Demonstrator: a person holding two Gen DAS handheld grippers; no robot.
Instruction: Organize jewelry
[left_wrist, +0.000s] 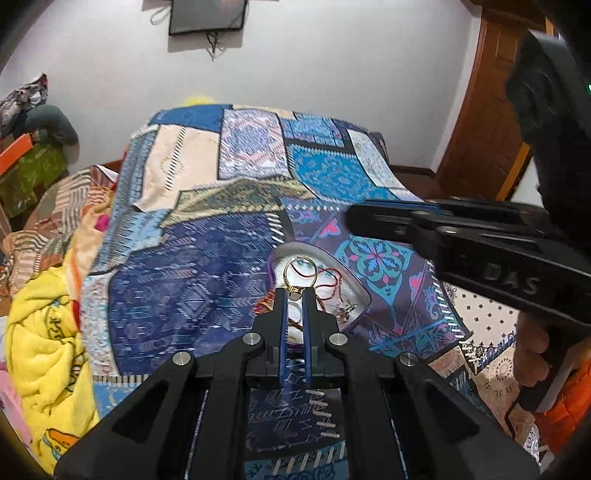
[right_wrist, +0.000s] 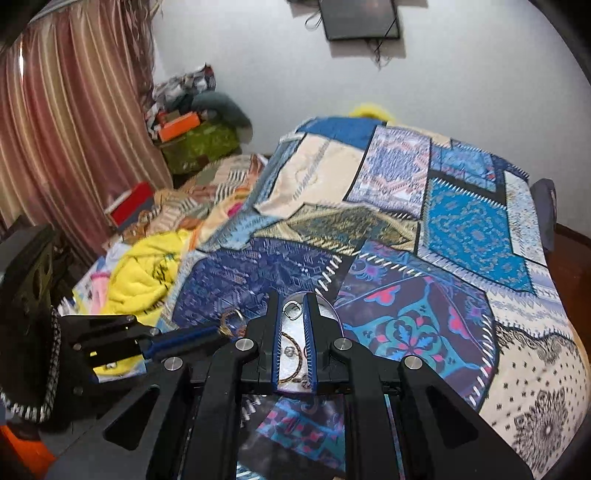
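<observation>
Both fisheye views are evenly and fairly brightly lit by soft indoor light with no visible source. The white wall (left_wrist: 332, 66) is bright, and a dark frame (right_wrist: 360, 18) on it casts a soft shadow downward. Straight lines bow outward and the corners fall to black. The quilt (left_wrist: 229, 206) is mildly blurred by motion. The right gripper (left_wrist: 373, 218) is smeared in the left view. A tray (right_wrist: 293, 325) shows slight glare.

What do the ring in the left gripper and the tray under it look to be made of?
The ring, pinched at the left gripper's tips, looks like polished gold-toned metal: thin yellow band with bright glints; actual gold or plating can't be told. The tray looks like pale, smooth plastic or enamel with a raised rim, though metal is possible given its silvery sheen in the right wrist view.
</observation>
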